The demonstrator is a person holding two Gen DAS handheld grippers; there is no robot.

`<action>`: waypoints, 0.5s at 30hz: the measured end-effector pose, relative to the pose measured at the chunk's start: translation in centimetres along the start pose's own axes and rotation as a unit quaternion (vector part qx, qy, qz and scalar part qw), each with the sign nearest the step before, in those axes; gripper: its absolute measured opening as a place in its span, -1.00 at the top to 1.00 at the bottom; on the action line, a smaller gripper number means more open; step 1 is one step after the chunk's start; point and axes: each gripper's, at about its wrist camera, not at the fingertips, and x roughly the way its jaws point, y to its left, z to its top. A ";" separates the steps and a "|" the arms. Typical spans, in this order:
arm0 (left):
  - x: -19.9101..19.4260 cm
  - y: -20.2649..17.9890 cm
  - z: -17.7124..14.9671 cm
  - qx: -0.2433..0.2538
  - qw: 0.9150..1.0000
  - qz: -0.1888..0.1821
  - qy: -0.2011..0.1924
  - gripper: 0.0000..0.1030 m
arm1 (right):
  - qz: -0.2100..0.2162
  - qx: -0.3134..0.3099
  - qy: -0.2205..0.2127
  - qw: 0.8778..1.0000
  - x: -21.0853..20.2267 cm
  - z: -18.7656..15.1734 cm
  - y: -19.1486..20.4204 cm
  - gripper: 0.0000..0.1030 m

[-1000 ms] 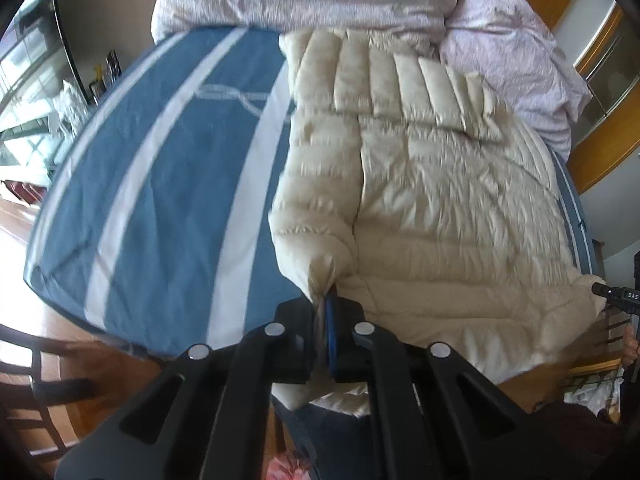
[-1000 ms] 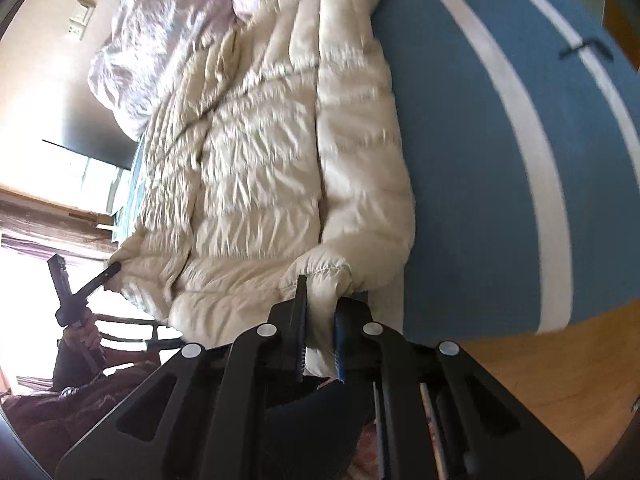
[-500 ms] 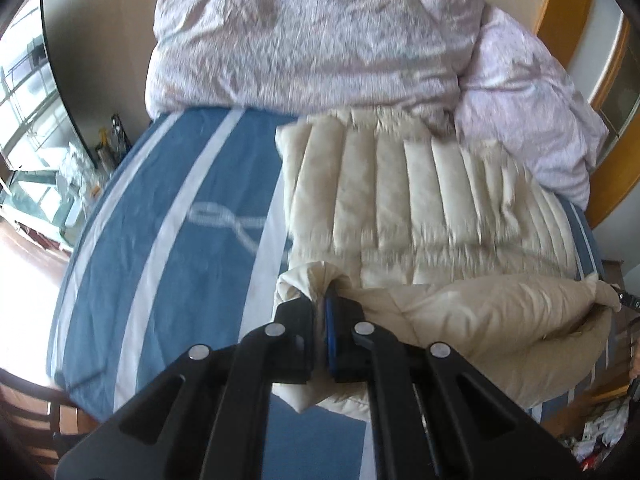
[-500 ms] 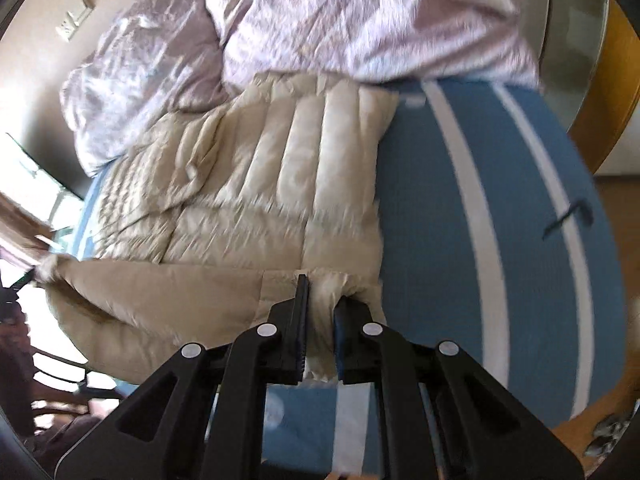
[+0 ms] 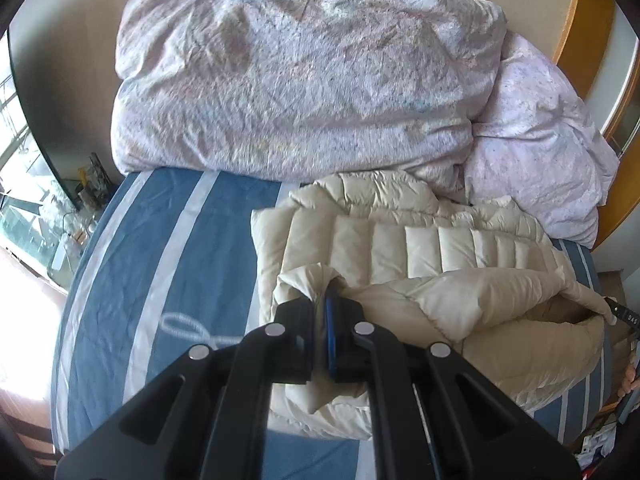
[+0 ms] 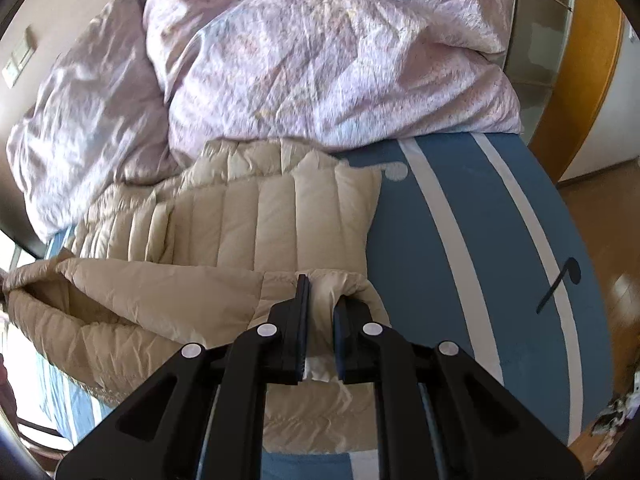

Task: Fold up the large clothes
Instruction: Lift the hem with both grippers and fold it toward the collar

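The cream down jacket lies on the striped bed; its hem is pinched by left gripper and right gripper — the lengthwise fold is underway; next, the hem is to be laid at the collar.

One cream puffer jacket, two lilac duvet bundles, one striped bed.

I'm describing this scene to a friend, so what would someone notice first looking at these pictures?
First, the cream puffer jacket spread on the blue striped bedsheet, its near part lifted and doubled back toward the far end. The left gripper and right gripper each pinch a bottom corner of it. Behind it, a big rumpled lilac duvet fills the head of the bed.
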 end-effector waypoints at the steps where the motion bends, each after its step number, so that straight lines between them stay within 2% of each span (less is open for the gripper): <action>1: 0.3 0.1 0.5 -0.002 1.000 -0.001 0.001 0.90 | -0.001 0.003 -0.002 1.000 0.1 0.3 0.1 0.79; 9: 4.0 0.8 3.2 -0.038 0.999 -0.002 0.018 0.89 | -0.005 0.026 0.001 1.000 3.4 3.9 1.2 0.78; 15: 8.7 1.3 5.3 -0.083 0.995 0.003 0.047 0.88 | -0.005 0.043 0.017 0.999 7.4 6.3 1.2 0.78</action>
